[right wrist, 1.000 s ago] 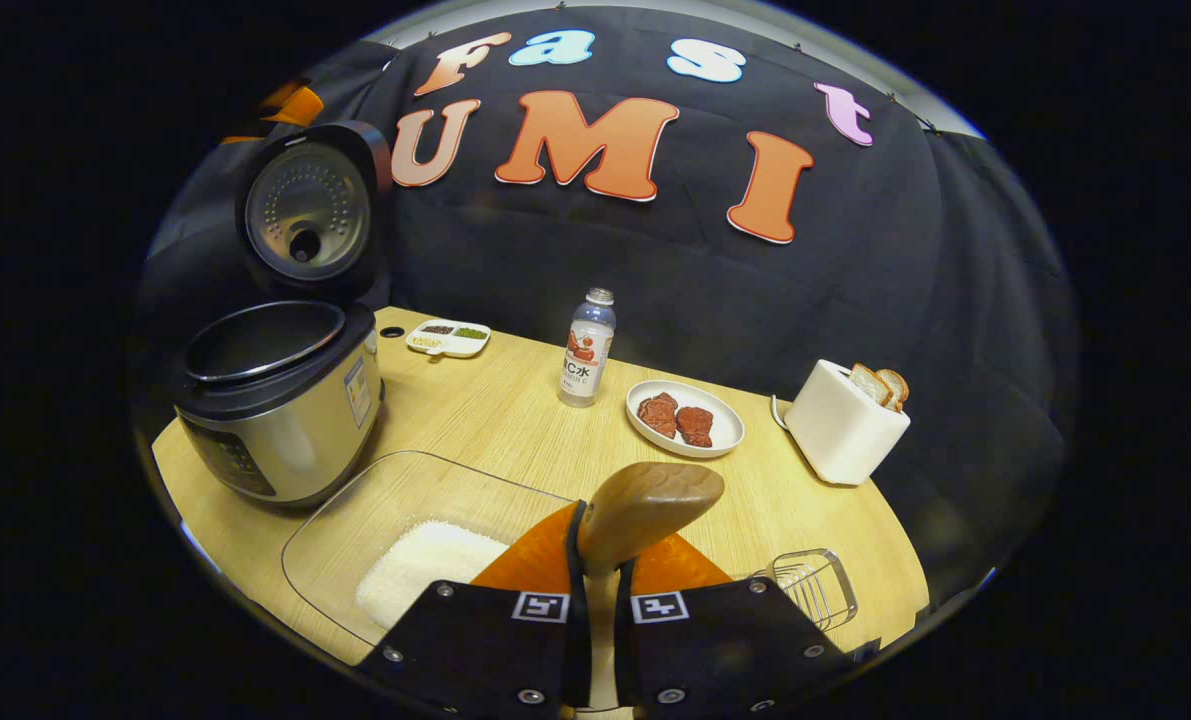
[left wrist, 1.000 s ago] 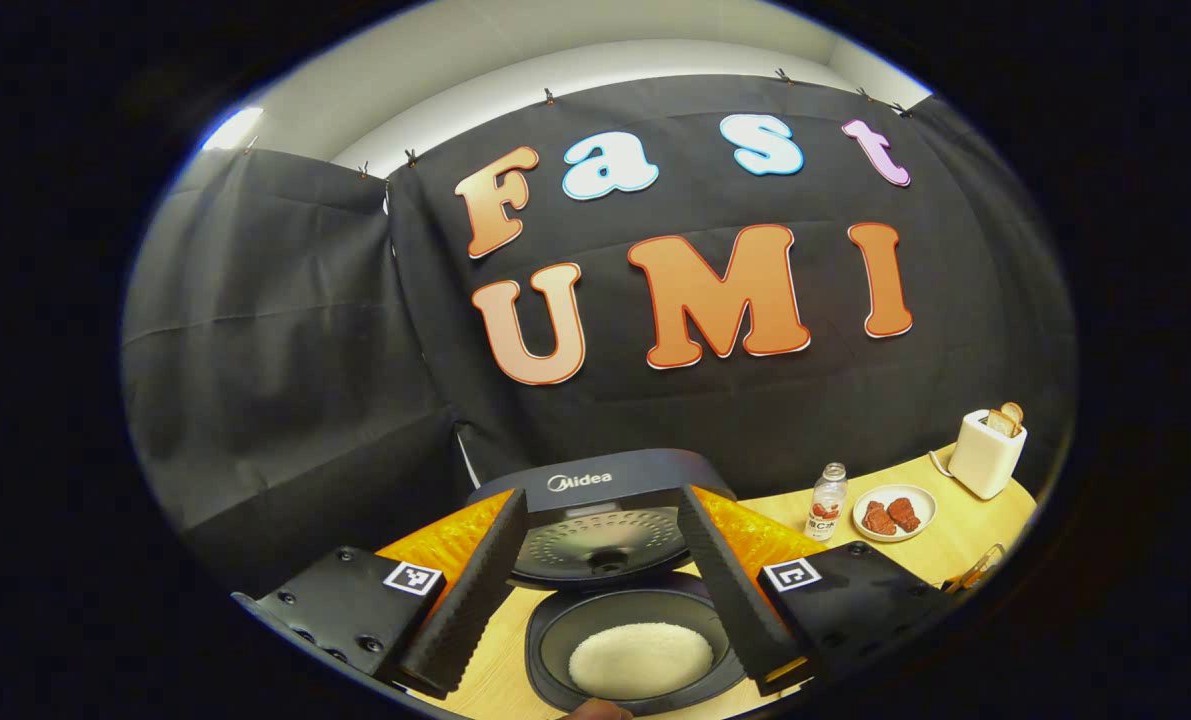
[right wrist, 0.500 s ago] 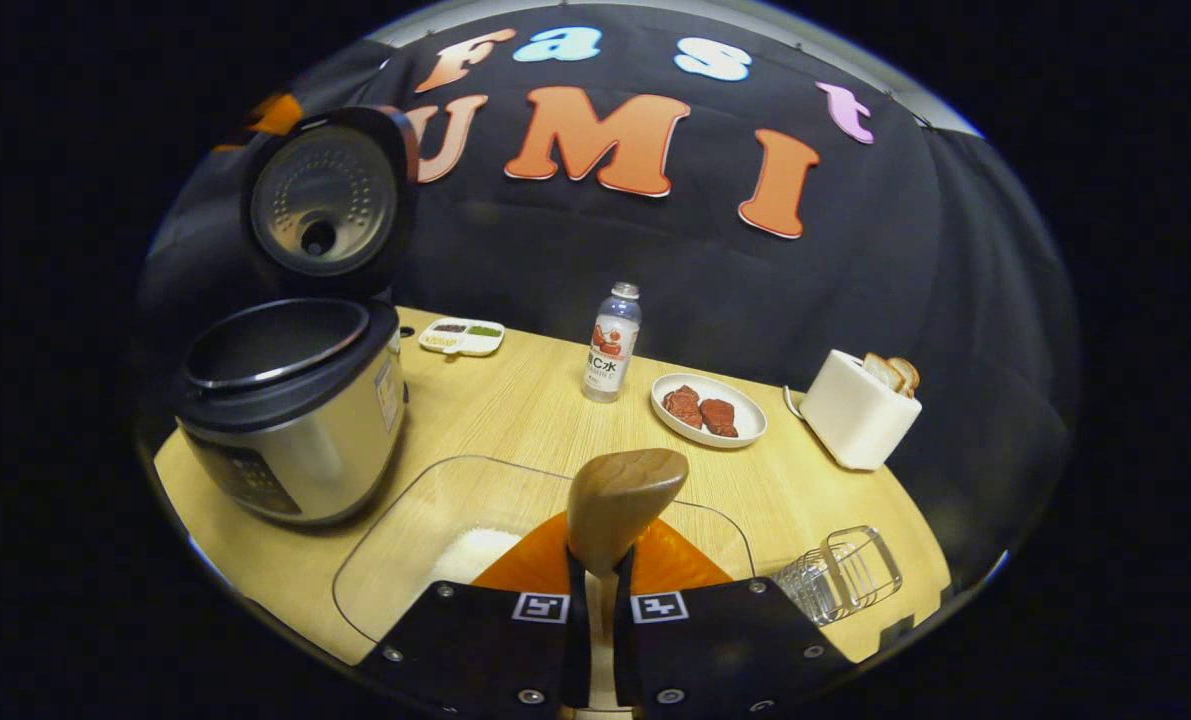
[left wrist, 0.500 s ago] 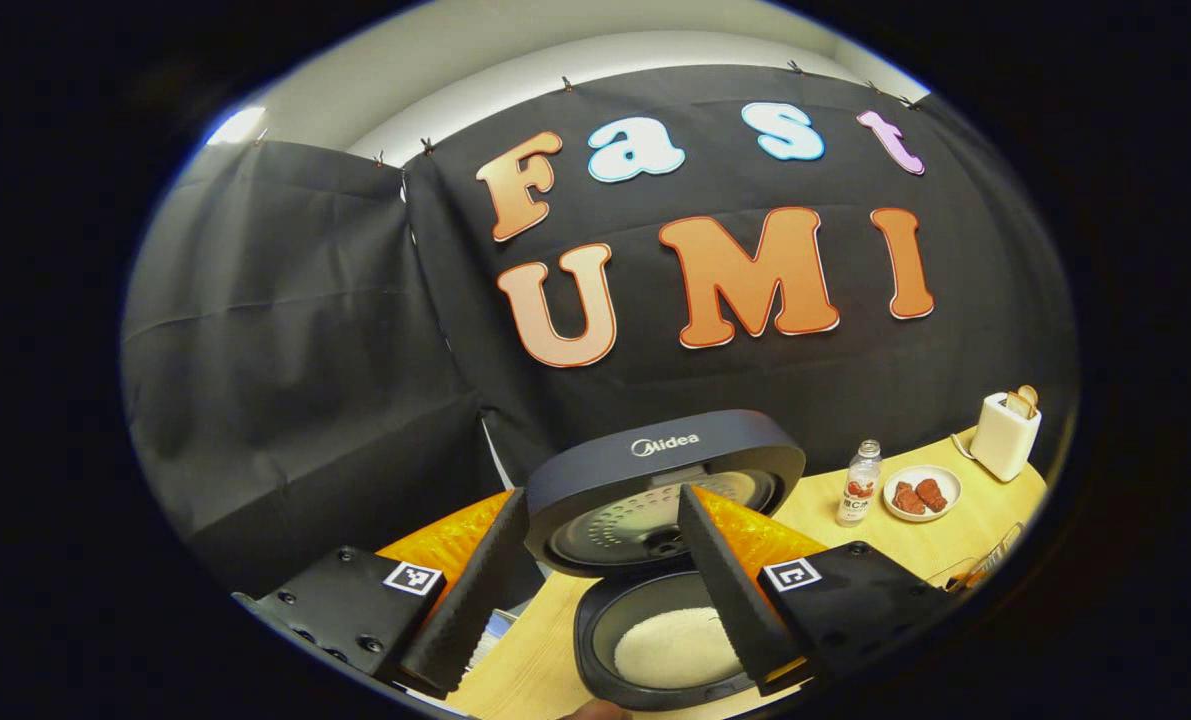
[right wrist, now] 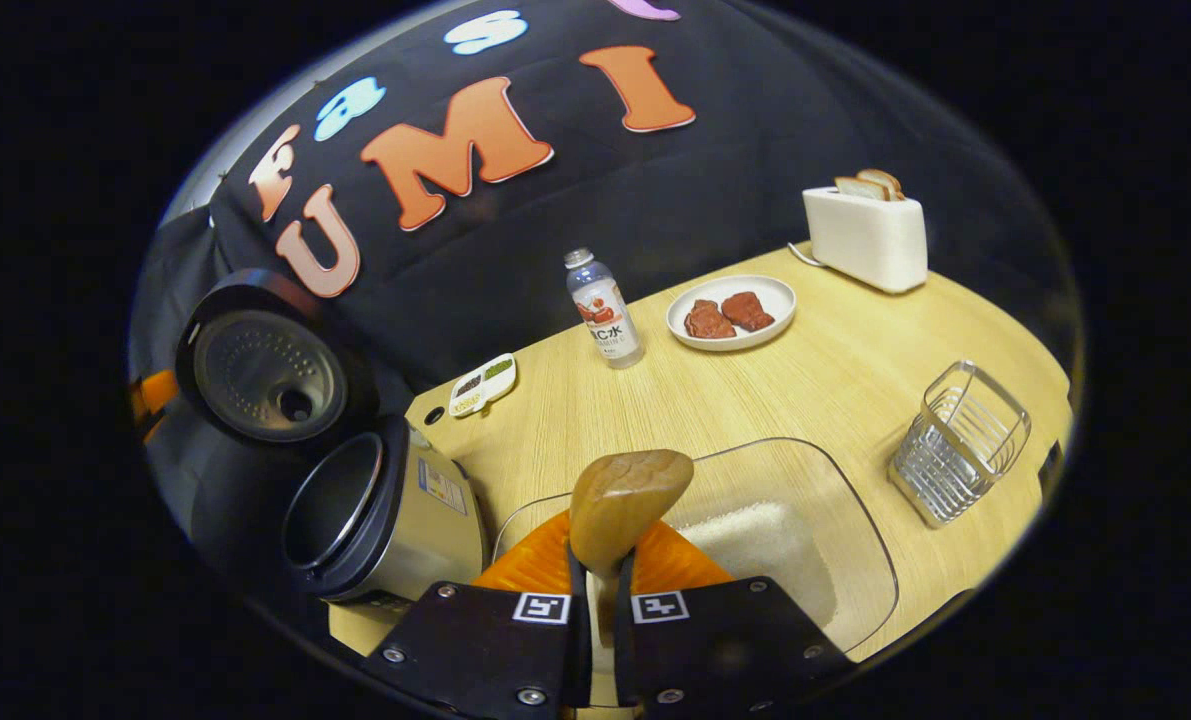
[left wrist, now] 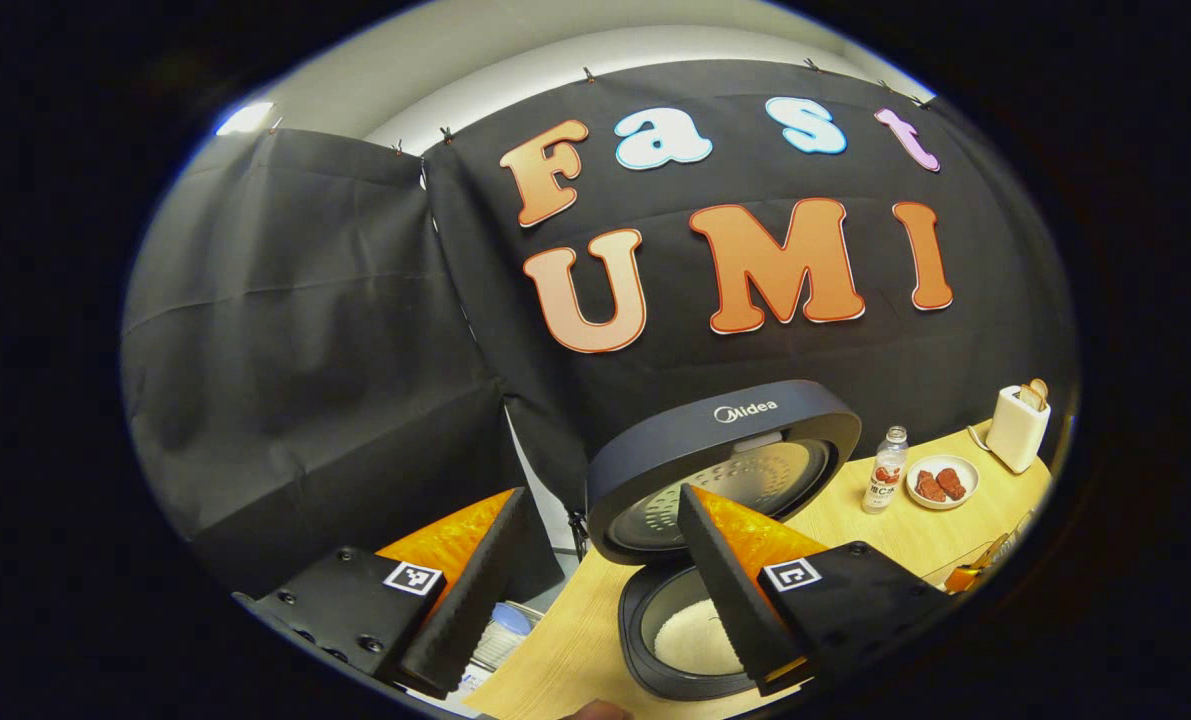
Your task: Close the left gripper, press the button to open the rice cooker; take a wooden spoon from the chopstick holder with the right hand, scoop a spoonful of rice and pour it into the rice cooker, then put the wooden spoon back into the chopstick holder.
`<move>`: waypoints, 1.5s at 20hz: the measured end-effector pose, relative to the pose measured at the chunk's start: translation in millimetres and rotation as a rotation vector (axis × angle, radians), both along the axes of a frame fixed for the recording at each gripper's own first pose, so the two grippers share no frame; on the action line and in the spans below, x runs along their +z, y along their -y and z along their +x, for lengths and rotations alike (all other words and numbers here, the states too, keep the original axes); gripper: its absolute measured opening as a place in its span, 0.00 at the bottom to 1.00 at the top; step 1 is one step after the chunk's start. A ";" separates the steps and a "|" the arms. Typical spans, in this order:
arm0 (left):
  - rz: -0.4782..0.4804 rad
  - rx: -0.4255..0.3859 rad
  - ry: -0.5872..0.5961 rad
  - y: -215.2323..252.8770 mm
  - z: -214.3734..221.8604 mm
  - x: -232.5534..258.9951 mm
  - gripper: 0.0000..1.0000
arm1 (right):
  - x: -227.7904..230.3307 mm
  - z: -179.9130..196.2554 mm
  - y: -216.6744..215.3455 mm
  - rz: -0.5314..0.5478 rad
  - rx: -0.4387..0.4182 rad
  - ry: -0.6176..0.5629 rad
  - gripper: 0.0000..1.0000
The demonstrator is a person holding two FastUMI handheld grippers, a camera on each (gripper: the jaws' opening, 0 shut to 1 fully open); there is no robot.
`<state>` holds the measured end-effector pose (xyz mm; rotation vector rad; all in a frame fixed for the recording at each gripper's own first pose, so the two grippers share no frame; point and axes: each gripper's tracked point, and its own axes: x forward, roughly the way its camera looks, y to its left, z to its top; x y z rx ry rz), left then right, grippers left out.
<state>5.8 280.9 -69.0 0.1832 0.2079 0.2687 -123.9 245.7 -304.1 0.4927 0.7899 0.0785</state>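
The rice cooker (right wrist: 395, 520) stands open at the table's left end, lid (right wrist: 265, 375) upright, and white rice (left wrist: 690, 635) lies in its pot. My right gripper (right wrist: 600, 590) is shut on the wooden spoon (right wrist: 625, 500). The spoon's bowl sticks up in front of the camera, above a glass tray (right wrist: 855, 540) holding rice (right wrist: 755, 540). The wire chopstick holder (right wrist: 960, 440) stands at the right with nothing visible inside. My left gripper (left wrist: 595, 600) is open with nothing between its fingers. It hangs to the left of the cooker lid (left wrist: 725, 460).
A drink bottle (right wrist: 603, 310), a plate of meat (right wrist: 730, 312) and a white toaster with bread (right wrist: 865, 235) line the back of the wooden table (right wrist: 835, 370). A small divided dish (right wrist: 483, 383) lies behind the cooker. The table's left edge (left wrist: 545, 650) is below the left gripper.
The left gripper has drifted left, away from the open cooker. The right gripper has tilted and turned with the spoon still held, so the chopstick holder now sits higher on the right.
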 end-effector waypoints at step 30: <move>-0.060 -0.011 0.030 -0.6 -3.6 1.7 1.00 | 94.5 57.5 69.8 1.079 -0.404 -0.054 0.08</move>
